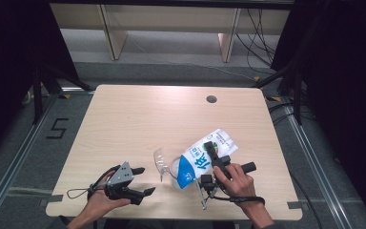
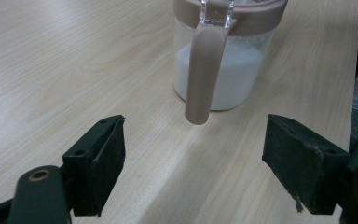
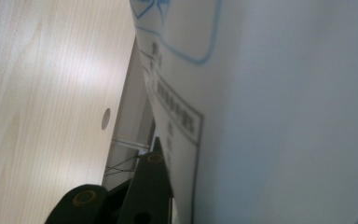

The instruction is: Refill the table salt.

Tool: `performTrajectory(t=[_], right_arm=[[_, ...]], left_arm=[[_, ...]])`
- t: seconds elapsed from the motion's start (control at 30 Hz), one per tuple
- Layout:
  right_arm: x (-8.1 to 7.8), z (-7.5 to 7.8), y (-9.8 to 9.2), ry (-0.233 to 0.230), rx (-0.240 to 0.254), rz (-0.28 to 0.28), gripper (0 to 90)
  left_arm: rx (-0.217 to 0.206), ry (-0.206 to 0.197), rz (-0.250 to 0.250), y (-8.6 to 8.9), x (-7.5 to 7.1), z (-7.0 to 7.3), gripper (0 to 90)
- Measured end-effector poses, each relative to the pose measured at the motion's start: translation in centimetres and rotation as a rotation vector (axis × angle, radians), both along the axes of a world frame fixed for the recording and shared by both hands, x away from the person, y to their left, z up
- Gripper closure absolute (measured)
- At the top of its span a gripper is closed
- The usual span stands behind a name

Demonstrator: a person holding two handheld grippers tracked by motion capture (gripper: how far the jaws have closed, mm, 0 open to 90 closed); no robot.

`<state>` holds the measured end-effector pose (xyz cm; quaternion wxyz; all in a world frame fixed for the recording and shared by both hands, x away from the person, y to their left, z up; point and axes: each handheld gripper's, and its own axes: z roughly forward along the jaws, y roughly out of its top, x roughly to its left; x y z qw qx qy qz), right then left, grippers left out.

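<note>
Milk bag (image 1: 205, 157) clamped in right tongs (image 1: 213, 164) | left tongs (image 1: 142, 181) apart | pale wood table (image 1: 138, 119), grey floor (image 1: 28, 148)

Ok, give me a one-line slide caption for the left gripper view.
Open left gripper faces a clear jar of white powder with a brown lid and handle, standing on the wooden table.

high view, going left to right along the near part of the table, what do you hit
left gripper → clear jar with its lid flipped open → blue and white bag, tilted over the jar → right gripper clamped on the bag
</note>
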<state>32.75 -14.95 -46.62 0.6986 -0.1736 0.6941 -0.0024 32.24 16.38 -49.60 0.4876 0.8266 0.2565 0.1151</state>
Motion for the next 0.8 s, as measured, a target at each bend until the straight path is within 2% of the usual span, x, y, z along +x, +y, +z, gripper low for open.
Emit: performTrajectory(t=[0.07, 0.13, 0.17, 0.2, 0.27, 0.33, 0.4, 0.43, 0.47, 0.53, 0.6, 0.67, 0.7, 0.73, 0.8], right_arm=[[0.05, -0.01, -0.02, 0.004, 0.009, 0.001, 78.3], [0.05, -0.03, -0.04, 0.004, 0.011, -0.002, 78.5], [0.05, -0.02, -0.05, 0.004, 0.011, -0.002, 78.6], [-0.04, 0.05, -0.02, 0.012, 0.009, -0.018, 78.6], [-0.02, 0.06, -0.03, 0.015, 0.013, -0.015, 78.7], [-0.02, 0.02, -0.05, 0.02, 0.019, -0.017, 78.7], [-0.03, 0.06, -0.04, 0.024, 0.01, -0.025, 78.8], [0.0, 0.24, 0.02, 0.018, -0.01, -0.016, 78.8], [0.05, 0.54, 0.14, 0.01, -0.035, -0.002, 78.8], [0.12, 0.36, -0.02, 0.045, 0.018, -0.013, 78.8], [0.02, 0.2, -0.07, 0.062, 0.056, -0.031, 78.9], [0.06, 0.17, -0.04, 0.075, 0.075, -0.033, 79.0], [0.17, 0.31, 0.03, 0.086, 0.06, -0.027, 79.0], [0.23, 0.32, -0.02, 0.096, 0.069, -0.026, 79.0], [0.25, 0.28, -0.06, 0.116, 0.11, -0.037, 79.0]], left_arm=[[0.007, -0.004, -0.002, 0.03, 0.04, 0.01, 20.7], [0.023, -0.026, -0.015, 0.12, 0.16, 0.09, 20.7], [0.016, -0.023, -0.015, 0.08, 0.15, 0.06, 20.7], [0.001, 0.0, 0.003, -0.02, -0.02, 0.0, 20.7], [0.002, -0.002, -0.002, 0.0, 0.01, 0.0, 20.7], [0.026, -0.027, -0.017, 0.12, 0.17, 0.09, 20.7], [0.023, -0.023, -0.011, 0.1, 0.13, 0.07, 20.7], [0.023, -0.022, -0.01, 0.1, 0.13, 0.07, 20.7], [0.004, -0.003, 0.004, -0.01, -0.01, 0.01, 20.7], [0.01, -0.003, 0.003, 0.03, 0.0, 0.02, 20.7], [0.025, -0.027, -0.016, 0.12, 0.17, 0.08, 20.7], [0.002, -0.005, -0.001, 0.0, 0.03, -0.01, 20.7], [0.005, -0.001, 0.003, 0.0, -0.03, 0.01, 20.7], [0.008, -0.01, -0.008, 0.04, 0.07, 0.03, 20.7], [0.0, 0.0, -0.001, 0.0, 0.0, -0.01, 20.7]])
